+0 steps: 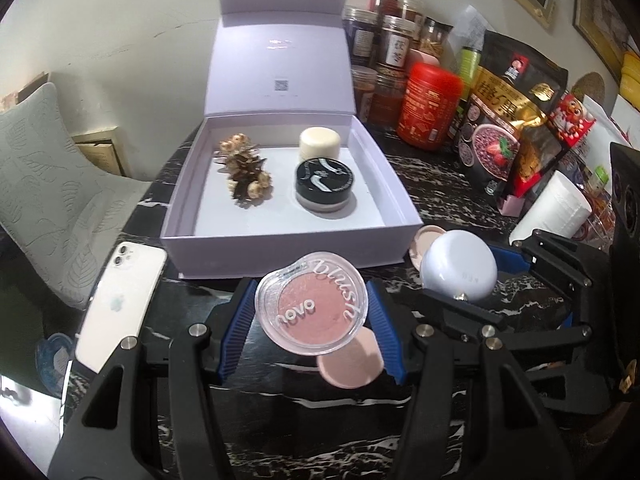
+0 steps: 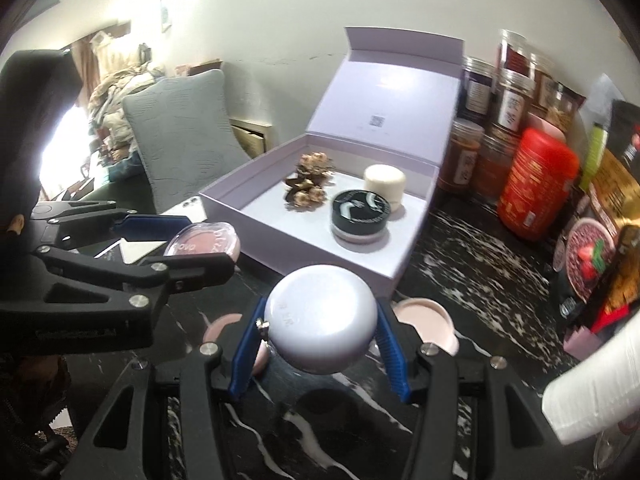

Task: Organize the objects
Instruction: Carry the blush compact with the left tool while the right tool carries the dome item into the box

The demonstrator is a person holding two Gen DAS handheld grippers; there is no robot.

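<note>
My left gripper [image 1: 311, 312] is shut on a round pink blush compact [image 1: 312, 307] with a clear lid, held above the dark marble table in front of the open lilac box [image 1: 280, 252]. My right gripper [image 2: 320, 322] is shut on a pale lilac round case [image 2: 320, 316], just right of the left one; the case also shows in the left wrist view [image 1: 458, 266]. The box holds a dried flower sprig [image 1: 244, 170], a cream cylinder [image 1: 319, 142] and a black-lidded jar [image 1: 325, 184]. A pink puff [image 1: 352, 364] lies under the blush.
A white phone [image 1: 120, 304] lies left of the box. A pink dish [image 2: 426, 322] sits by the box's right corner. Jars, a red canister [image 1: 430, 106], snack bags and a paper roll [image 1: 552, 212] crowd the right side. A grey chair [image 1: 48, 184] stands at the left.
</note>
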